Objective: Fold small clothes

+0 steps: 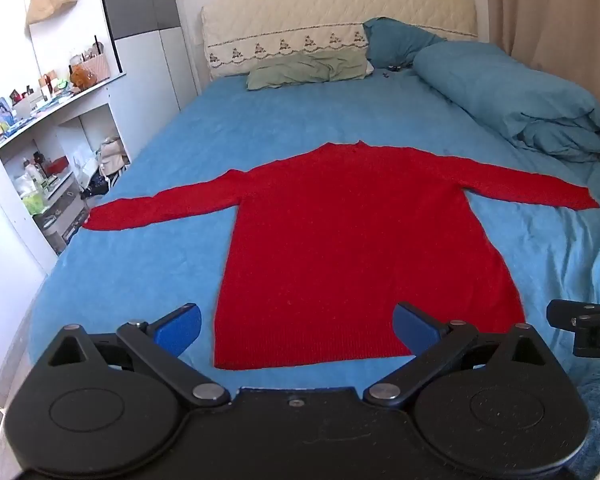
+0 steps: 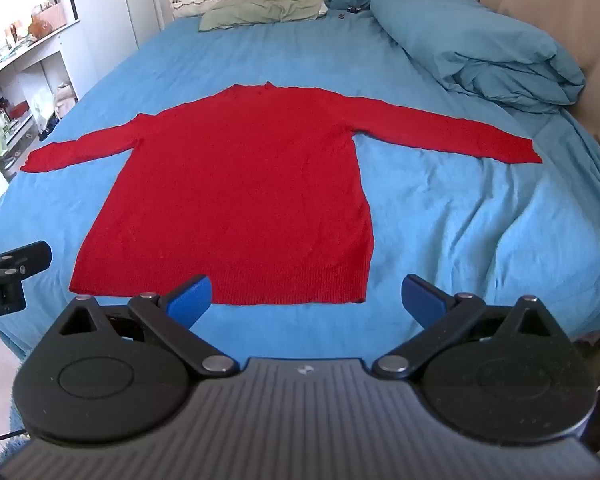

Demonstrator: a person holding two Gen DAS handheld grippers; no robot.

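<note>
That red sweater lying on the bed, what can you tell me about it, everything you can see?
The red sweater looks like a fine knit with a ribbed band along its hem. It lies flat and unfolded on the blue bedsheet, neckline toward the headboard, hem toward the cameras, both long sleeves stretched straight out to the sides. The fabric looks smooth, with hardly a wrinkle. Only the sheet touches it; neither hand-held gripper does.

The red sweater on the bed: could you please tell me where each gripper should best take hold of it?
Probably the cuffs. The red sweater lies flat, both sleeves spread sideways; each open gripper, left gripper and right gripper, could come from its own side and pinch a cuff's free edge.
</note>
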